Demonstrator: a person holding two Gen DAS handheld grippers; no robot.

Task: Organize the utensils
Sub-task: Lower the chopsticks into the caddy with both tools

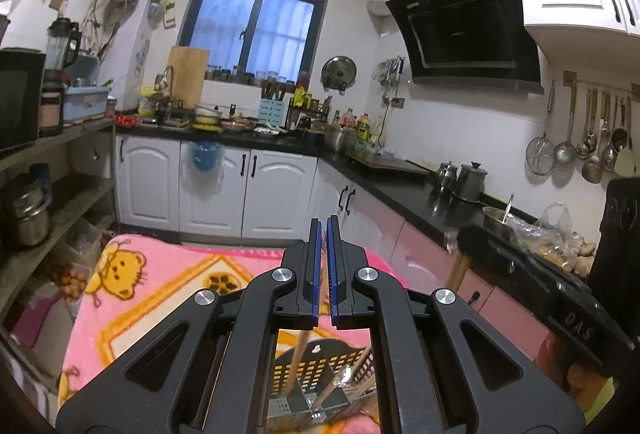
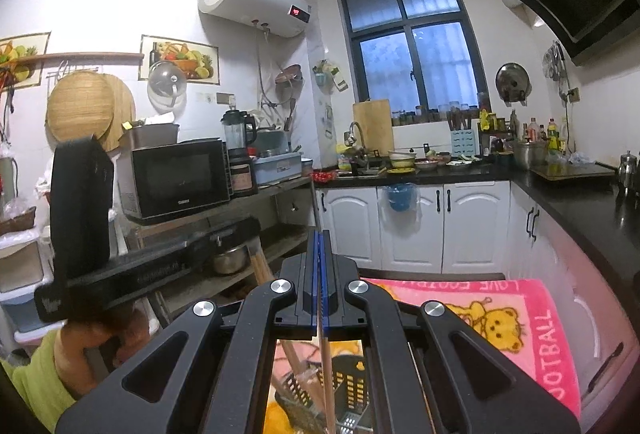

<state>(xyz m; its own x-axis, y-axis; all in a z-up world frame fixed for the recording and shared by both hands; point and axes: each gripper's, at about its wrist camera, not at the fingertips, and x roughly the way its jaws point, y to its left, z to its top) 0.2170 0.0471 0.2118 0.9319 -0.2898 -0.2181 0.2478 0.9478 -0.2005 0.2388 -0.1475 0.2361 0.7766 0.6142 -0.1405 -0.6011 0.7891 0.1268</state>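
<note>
In a cluttered kitchen, the right tongs pinch a chopstick hanging into the utensil basket directly below; left tongs closed, empty.

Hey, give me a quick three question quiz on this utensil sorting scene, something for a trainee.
1. True or false: the left gripper is clamped on a spoon.
2. What is pinched in the right gripper? A) thin wooden stick B) metal ladle C) fork
3. Fill in: the black utensil basket stands on a ___ blanket.
Key: 1 false, it is shut on nothing; 2 A; 3 pink.
</note>
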